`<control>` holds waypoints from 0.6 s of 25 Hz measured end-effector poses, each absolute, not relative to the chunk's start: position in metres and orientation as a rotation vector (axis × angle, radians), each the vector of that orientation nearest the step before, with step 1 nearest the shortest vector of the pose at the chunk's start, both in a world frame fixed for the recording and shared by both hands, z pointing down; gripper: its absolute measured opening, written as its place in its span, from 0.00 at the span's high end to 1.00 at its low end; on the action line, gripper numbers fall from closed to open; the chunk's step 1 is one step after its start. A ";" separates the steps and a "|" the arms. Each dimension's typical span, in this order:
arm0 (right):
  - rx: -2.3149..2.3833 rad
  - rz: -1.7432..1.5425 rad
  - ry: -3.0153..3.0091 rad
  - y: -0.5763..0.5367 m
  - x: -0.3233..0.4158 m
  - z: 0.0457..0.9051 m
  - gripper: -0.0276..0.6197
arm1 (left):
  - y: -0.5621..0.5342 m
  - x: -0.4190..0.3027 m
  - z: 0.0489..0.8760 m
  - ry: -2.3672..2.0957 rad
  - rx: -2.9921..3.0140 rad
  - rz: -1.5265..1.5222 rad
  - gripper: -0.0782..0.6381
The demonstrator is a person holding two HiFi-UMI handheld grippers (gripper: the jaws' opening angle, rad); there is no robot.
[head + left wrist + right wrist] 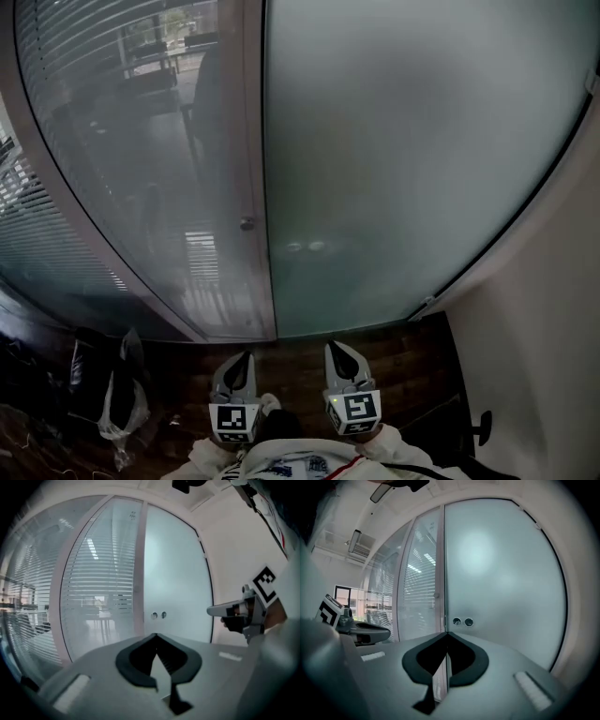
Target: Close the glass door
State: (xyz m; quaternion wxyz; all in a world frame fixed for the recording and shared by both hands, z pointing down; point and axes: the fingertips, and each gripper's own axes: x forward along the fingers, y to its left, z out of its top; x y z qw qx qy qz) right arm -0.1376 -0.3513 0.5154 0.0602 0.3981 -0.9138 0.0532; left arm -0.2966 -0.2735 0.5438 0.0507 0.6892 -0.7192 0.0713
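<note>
The frosted glass door (403, 159) stands straight ahead of the person, its left edge lying right against the pale frame post (251, 141); low on the door, near that edge, sit two small round fittings (307, 247) side by side; on the post just left of the door there is a small round knob (247, 223). Left of the door runs a curved glass wall (112, 187) with slatted blinds behind it, and chairs and a desk show dimly through it; right of the door rises a plain white wall (544, 328). Below the door the wooden floor (412, 356) is dark; well to the left of the door, on the floor, lie some crumpled plastic bags (117, 403).

Both tools hang in front of the door's lower edge, apart from the glass and touching nothing. The left tool (246, 358) points toward the post, its jaws narrow, tips meeting with nothing between them; the right tool (336, 349) points at the door near its edge, its jaws likewise pressed together and empty. The two tools are near each other, side by side; the person's light sleeves (300, 464) show behind them.
</note>
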 end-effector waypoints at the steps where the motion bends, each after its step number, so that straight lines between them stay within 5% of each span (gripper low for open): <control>1: 1.202 0.162 -2.773 -0.342 -0.129 0.514 0.95 | -0.265 -0.290 0.543 -2.198 2.092 0.217 0.89; 15: 1.236 0.212 -2.790 -0.184 0.019 0.518 0.95 | -0.121 -0.136 0.533 -2.190 2.151 0.226 0.89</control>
